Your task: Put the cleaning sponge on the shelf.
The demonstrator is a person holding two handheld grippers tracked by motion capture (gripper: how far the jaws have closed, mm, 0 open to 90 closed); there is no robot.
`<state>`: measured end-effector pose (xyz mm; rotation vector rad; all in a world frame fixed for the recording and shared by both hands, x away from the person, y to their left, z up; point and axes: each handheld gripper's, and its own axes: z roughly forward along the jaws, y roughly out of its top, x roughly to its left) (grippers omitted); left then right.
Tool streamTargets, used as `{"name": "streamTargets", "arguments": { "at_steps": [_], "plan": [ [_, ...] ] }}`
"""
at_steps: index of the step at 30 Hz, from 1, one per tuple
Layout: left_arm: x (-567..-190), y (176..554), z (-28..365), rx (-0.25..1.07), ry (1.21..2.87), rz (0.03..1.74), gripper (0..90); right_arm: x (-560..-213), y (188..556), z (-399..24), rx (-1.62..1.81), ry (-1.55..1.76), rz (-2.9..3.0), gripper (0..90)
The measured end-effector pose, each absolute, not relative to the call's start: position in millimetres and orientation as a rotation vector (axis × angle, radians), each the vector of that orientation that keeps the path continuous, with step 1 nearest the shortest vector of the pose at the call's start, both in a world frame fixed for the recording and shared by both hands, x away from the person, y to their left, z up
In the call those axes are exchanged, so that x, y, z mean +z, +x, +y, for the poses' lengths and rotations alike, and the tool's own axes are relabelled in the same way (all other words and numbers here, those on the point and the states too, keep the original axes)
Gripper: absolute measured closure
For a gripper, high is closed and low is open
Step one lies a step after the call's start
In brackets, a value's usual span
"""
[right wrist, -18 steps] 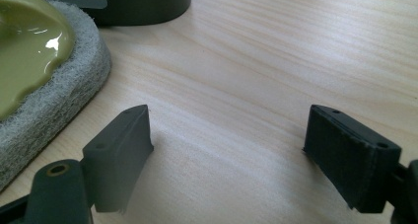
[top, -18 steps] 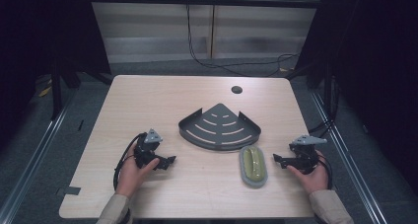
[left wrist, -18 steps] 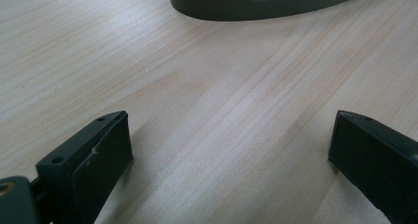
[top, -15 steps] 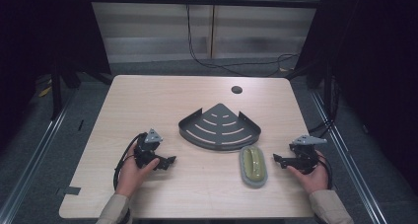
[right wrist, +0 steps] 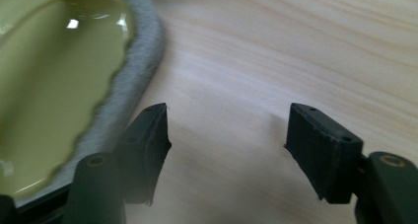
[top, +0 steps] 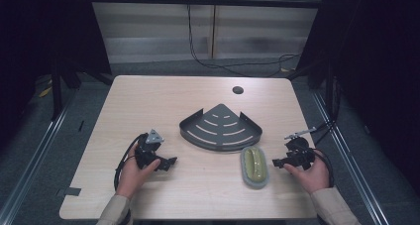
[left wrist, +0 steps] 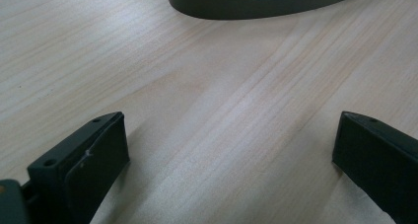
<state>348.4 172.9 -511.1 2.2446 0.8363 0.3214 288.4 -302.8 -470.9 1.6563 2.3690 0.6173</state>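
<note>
Both grippers, left gripper (top: pixel 171 161) and right gripper (top: pixel 276 162), gape empty; green dish (top: pixel 254 166) between, dark rack (top: pixel 221 127) behind.

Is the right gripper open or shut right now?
Open: the right gripper shows bare table between its jaws, beside the green dish.

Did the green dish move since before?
No. The green dish lies at the same spot just in front of the dark corner rack, on the table.
</note>
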Motion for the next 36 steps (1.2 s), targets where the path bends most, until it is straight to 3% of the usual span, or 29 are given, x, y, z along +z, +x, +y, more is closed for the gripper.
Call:
{"name": "streamTargets", "arguments": {
  "at_steps": [14, 36],
  "plan": [
    [-511, 348, 173, 0.321, 2.244, 0.837, 0.0, -428, 297, -279, 0.443, 1.692, 2.512, 43.6],
    [-511, 348, 173, 0.322, 2.245, 0.836, 0.0, -412, 312, -235, 0.4, 1.651, 2.635, 45.6]
  ]
}}
